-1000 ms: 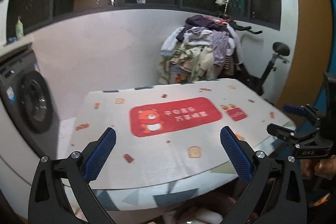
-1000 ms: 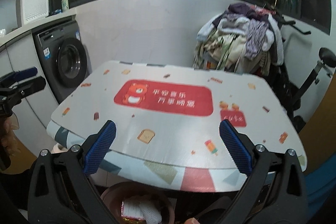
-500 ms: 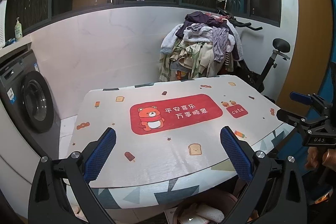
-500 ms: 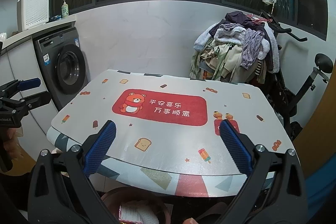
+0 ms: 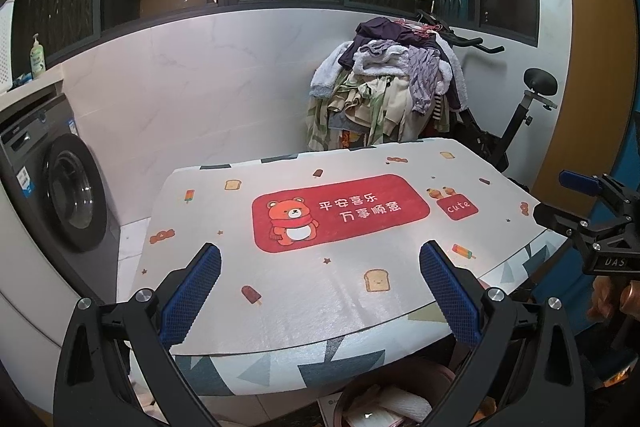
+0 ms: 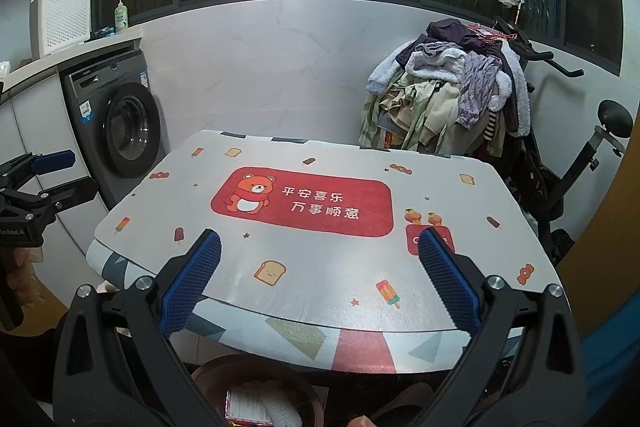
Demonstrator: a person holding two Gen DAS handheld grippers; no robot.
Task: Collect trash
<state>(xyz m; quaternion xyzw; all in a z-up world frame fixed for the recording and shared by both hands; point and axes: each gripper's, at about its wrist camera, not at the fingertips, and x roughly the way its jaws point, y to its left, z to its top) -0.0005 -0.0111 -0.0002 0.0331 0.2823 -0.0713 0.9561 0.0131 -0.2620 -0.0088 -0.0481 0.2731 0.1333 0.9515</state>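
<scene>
We hold the left gripper (image 5: pixel 320 275) and the right gripper (image 6: pixel 320 273) above the near edge of a table (image 5: pixel 304 311). Both sets of blue-padded jaws are spread wide, gripping nothing. The table top carries a printed cloth with a red bear panel (image 5: pixel 340 213), and we see no loose items on it. Below the table's near edge sits a pinkish trash bin (image 6: pixel 256 393) with white paper and wrappers (image 6: pixel 260 409) inside. Behind the table, a pile of clothes (image 5: pixel 384 95) drapes over an exercise bike (image 5: pixel 520 115). A washing machine (image 6: pixel 120 131) stands to the left.
</scene>
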